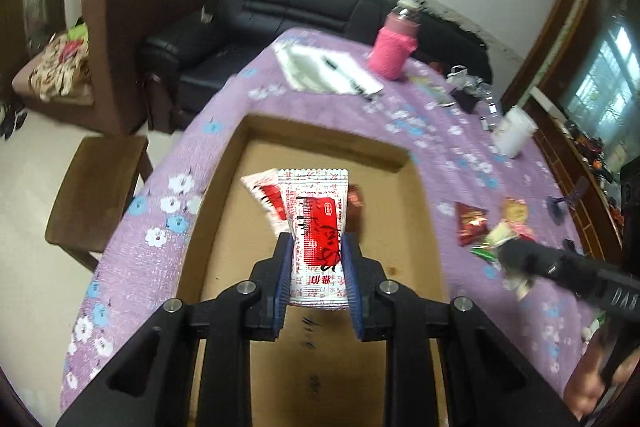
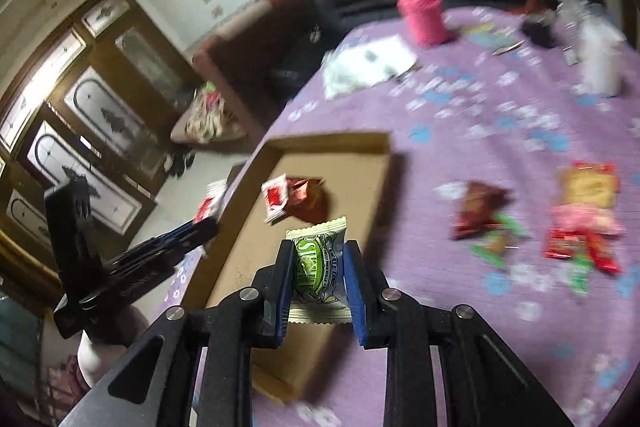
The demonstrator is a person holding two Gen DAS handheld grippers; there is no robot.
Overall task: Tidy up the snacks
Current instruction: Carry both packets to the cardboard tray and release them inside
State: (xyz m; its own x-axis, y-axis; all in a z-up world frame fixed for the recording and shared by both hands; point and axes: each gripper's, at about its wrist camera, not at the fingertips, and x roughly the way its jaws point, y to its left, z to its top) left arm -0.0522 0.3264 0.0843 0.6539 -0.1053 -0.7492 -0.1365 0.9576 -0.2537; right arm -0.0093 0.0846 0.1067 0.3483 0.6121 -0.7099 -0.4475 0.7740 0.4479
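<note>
The worktop (image 2: 460, 163) wears a purple cloth printed with blue and white flowers, and a shallow brown cardboard tray (image 1: 320, 143) sits at its near edge. The left claw (image 1: 318, 267) is clamped on a red-and-white printed snack packet (image 1: 316, 223), held above the tray. The right claw (image 2: 318, 275) grips a green-and-white sealed snack packet (image 2: 318, 267) over the tray's near end. Inside the tray lie another red-and-white packet (image 2: 275, 199) and a crumpled reddish-brown wrapper (image 2: 308, 197), touching. More loose snacks (image 2: 576, 223) are scattered on the cloth to the right, too blurred to name. Farther back stand a pink knit-covered bottle (image 1: 394, 51), white papers (image 1: 324, 71) and a white cup (image 1: 514, 131). Beyond are a black leather sofa (image 1: 280, 15) and a brown armchair (image 1: 132, 23).
</note>
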